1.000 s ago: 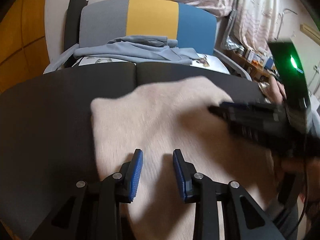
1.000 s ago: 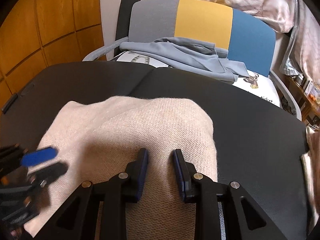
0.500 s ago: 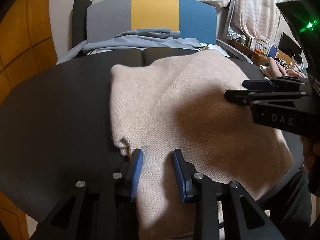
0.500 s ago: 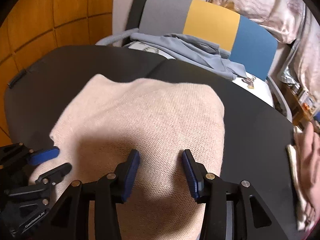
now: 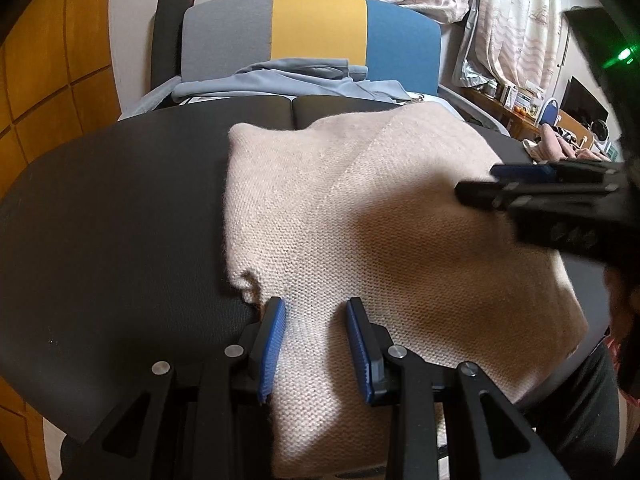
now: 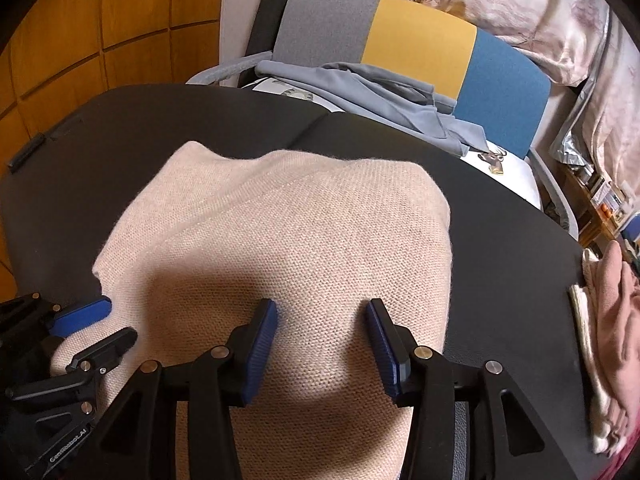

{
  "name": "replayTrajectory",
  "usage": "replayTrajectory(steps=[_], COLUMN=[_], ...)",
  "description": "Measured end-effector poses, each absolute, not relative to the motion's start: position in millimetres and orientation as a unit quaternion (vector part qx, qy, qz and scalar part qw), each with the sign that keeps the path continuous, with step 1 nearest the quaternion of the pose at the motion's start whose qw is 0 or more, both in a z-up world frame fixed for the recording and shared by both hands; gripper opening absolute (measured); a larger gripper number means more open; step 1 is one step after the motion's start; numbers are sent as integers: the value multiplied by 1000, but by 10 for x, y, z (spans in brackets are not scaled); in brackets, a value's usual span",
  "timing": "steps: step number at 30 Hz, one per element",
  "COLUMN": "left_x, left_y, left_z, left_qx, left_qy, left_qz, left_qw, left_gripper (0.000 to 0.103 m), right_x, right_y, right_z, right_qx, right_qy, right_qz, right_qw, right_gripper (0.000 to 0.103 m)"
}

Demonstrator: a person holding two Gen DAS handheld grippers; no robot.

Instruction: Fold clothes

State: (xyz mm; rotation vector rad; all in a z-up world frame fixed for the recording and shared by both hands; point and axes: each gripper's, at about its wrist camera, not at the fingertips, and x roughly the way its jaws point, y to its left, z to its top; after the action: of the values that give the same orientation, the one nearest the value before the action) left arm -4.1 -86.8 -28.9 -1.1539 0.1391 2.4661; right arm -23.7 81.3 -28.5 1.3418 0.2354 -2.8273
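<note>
A beige knit sweater (image 5: 360, 216) lies folded on the black table (image 5: 112, 216), its near end hanging over the front edge. My left gripper (image 5: 317, 340) sits at the sweater's near left edge. Knit fills the gap between its blue pads and puckers beside the left pad. From the right wrist view the left gripper (image 6: 116, 326) is at the lower left with cloth between its fingers. My right gripper (image 6: 322, 320) stands open just above the near middle of the sweater (image 6: 280, 232), holding nothing. In the left wrist view the right gripper (image 5: 480, 182) reaches in from the right.
Behind the table stands a chair with a grey, yellow and blue back (image 6: 420, 36); a grey-blue garment (image 6: 380, 92) is draped on its seat. A stack of pink and cream clothes (image 6: 608, 312) rests at the table's right edge. Wood panelling (image 6: 100, 20) is at the left.
The right gripper's jaws have spread wider and let go of the sweater. Both grippers have drawn back toward the near edge, and the sweater now lies flat.
</note>
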Motion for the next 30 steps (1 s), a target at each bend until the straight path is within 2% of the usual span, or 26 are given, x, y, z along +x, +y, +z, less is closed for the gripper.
replayTrajectory(steps=[4,8,10,13,15,17,21,24,27,30], left_x=[-16,38,33,-86,-235,-417,-937,-1114,-1172,-1173], left_y=[-868,-910,-1027,-1285,-1431,-1550,-1606,-1547,-1509,-1481], left_z=[-287,-254,-182,5,117,164,-97,-319,-387,-385], left_qx=[-414,-419,-424,-410,-399,-397,-483,-531,-540,-531], left_qy=[48,46,18,-37,-63,-95,-188,-209,-204,-186], left_qz=[885,881,874,881,889,889,825,788,781,789], left_qw=[206,217,236,232,214,205,226,231,239,247], left_gripper=[32,31,31,31,32,35,35,36,37,43], right_x=[-113,-41,-23,88,168,224,170,85,9,-58], right_y=[943,942,965,1212,1434,1632,1979,2134,2218,2277], right_z=[-165,-338,-413,-253,-142,-105,-217,-372,-526,-694], right_qx=[418,431,433,409,391,382,402,423,438,448], right_qy=[14,34,37,-42,-98,-128,-187,-221,-251,-286], right_qz=[-907,-900,-899,-907,-910,-912,-894,-876,-859,-841], right_qw=[47,53,62,92,100,76,58,63,81,98], right_gripper=[51,51,51,52,67,76,79,85,87,88])
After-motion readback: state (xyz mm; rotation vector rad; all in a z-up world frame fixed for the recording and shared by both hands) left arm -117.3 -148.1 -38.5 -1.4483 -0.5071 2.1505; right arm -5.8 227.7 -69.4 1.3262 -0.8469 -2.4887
